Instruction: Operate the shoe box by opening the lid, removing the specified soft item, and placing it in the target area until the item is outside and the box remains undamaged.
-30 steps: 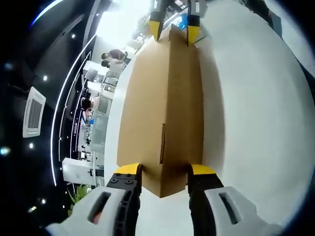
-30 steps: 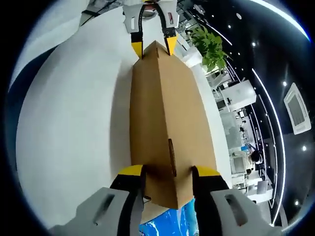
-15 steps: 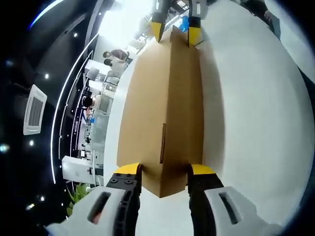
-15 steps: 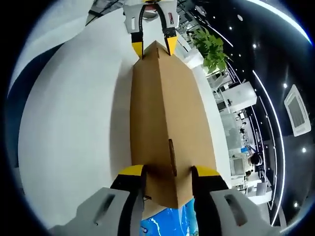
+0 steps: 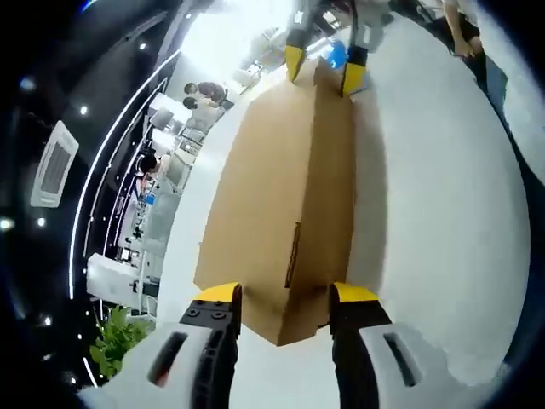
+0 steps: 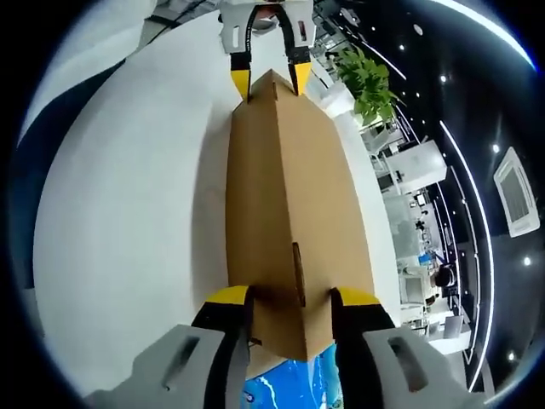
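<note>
- In the left gripper view, the left gripper (image 5: pixel 277 298) stood nearest, its yellow-tipped jaws clamped on the near end of the brown cardboard lid (image 5: pixel 285 200), one jaw on each face of that end.
- In the right gripper view, the right gripper (image 6: pixel 281 298) gripped the opposite end of the lid (image 6: pixel 285 187) the same way, jaws closed against the cardboard on both sides.
- The lid ran lengthwise between the two grippers, held over the white table (image 5: pixel 434 196); whether it was touching the table could not be told.
- Just below the right gripper's jaws, at the near edge of the right gripper view, a blue soft item (image 6: pixel 294 388) showed under the lid's end; the same blue (image 5: pixel 335 55) peeked out beside the far gripper in the left gripper view. It appeared to lie beneath the lid, not yet out.
- The box body itself could not be made out under the lid.
- Far beyond the table's edge stood a potted plant (image 6: pixel 368 81) and white counters (image 6: pixel 413 162).
- Risk, as a judgement: with each end pinched, uneven lifting or pulling the ends apart could twist or crease the cardboard.
- A slip at either end could drop the lid onto the item or tear a corner.
- Squeezing harder to prevent that could crush the lid's thin walls.
</note>
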`<state>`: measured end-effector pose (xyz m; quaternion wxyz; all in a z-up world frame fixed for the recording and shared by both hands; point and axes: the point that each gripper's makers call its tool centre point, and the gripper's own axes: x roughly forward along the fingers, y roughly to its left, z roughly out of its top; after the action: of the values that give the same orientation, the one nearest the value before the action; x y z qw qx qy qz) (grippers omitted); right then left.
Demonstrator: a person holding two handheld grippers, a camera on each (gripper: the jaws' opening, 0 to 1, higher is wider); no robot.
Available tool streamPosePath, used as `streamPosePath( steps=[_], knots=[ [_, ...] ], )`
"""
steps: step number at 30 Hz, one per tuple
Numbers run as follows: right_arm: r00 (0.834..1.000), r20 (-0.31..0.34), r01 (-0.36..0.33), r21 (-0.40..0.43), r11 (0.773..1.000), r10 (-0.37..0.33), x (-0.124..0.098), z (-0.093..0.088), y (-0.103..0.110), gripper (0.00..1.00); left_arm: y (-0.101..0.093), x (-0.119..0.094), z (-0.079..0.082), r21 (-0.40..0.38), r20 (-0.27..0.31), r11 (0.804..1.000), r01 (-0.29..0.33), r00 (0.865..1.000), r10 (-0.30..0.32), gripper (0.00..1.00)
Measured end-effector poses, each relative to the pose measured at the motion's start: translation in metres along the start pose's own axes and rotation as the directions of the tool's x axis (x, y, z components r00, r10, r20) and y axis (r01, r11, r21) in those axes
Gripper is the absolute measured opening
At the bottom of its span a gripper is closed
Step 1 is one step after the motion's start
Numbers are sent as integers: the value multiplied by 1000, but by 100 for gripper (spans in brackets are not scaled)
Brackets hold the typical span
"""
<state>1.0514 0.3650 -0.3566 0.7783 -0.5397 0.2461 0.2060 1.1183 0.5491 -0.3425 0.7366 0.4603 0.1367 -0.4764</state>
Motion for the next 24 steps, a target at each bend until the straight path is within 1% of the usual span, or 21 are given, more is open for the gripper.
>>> streamPosePath(
  steps=[1, 2, 3, 4, 5, 7, 8, 9, 10, 11, 12, 14, 15, 16, 17, 19, 20, 21, 22, 23, 24],
  knots=[
    [1000, -3, -1, 1, 1000, 1, 0, 0, 0, 36, 2, -2, 2, -99, 18, 995, 20, 1000, -18, 65],
    [1000, -10, -3, 8, 1000, 3, 0, 1, 0, 36, 6, -3, 3, -158, 25, 987, 24, 999, -20, 72],
    [1000, -14, -4, 21, 1000, 4, 0, 1, -1, 37, 8, -7, 2, -242, 28, 969, 42, 999, -36, 76],
    [1000, -18, -3, 35, 999, 4, 1, 1, -1, 37, 12, -10, 4, -297, 40, 954, 36, 999, -25, 79],
    [1000, -19, -1, 47, 999, 2, 1, 1, -1, 37, 14, -13, 6, -328, 56, 944, 41, 998, -24, 84],
    [1000, -19, -1, 61, 998, 2, 1, 2, -1, 37, 13, -21, 8, -400, 84, 913, 72, 996, -42, 90],
    [1000, -21, -3, 76, 997, 5, 0, 2, -2, 37, 13, -28, 6, -427, 86, 901, 77, 995, -44, 92],
    [1000, -18, -5, 137, 991, 8, 1, 3, 0, 37, 12, -33, 6, -446, 94, 891, 85, 994, -48, 92],
    [1000, -18, -2, 133, 991, 5, 1, 3, -2, 38, 10, -38, 1, -484, 112, 870, 89, 993, -40, 93],
    [1000, -27, -2, 120, 993, 5, 2, 3, -2, 38, 9, -42, -3, -507, 112, 857, 89, 993, -36, 94],
    [999, -36, -3, 117, 993, 8, 2, 3, -1, 38, 3, -52, -8, -549, 89, 831, 90, 995, -49, 96],
    [999, -44, -7, 128, 992, 13, 2, 3, 0, 40, -3, -60, -18, -614, 82, 784, 94, 995, -55, 99],
    [999, -49, -10, 132, 991, 17, 2, 4, 1, 41, -8, -68, -26, -631, 78, 770, 99, 995, -64, 99],
    [998, -55, -14, 132, 991, 22, 2, 4, 1, 41, -10, -71, -32, -638, 74, 763, 102, 995, -70, 99],
    [998, -62, -18, 139, 990, 27, 2, 4, 1, 42, -16, -79, -37, -650, 71, 753, 105, 994, -78, 99],
    [997, -65, -22, 158, 987, 33, 2, 5, 3, 45, -25, -87, -45, -672, 69, 733, 108, 994, -83, 99],
    [996, -76, -28, 154, 988, 40, 3, 5, 4, 47, -31, -91, -52, -690, 70, 715, 112, 994, -88, 99],
    [996, -83, -30, 157, 987, 44, 3, 5, 5, 48, -34, -94, -57, -700, 67, 706, 107, 994, -85, 99],
    [995, -89, -31, 172, 985, 47, 3, 6, 5, 49, -40, -100, -63, -734, 55, 671, 102, 994, -90, 99],
    [995, -89, -34, 178, 983, 50, 3, 6, 5, 49, -44, -103, -66, -754, 58, 648, 108, 994, -98, 99],
    [994, -92, -36, 188, 981, 54, 2, 6, 6, 50, -47, -107, -70, -768, 55, 632, 105, 994, -98, 99]
  ],
)
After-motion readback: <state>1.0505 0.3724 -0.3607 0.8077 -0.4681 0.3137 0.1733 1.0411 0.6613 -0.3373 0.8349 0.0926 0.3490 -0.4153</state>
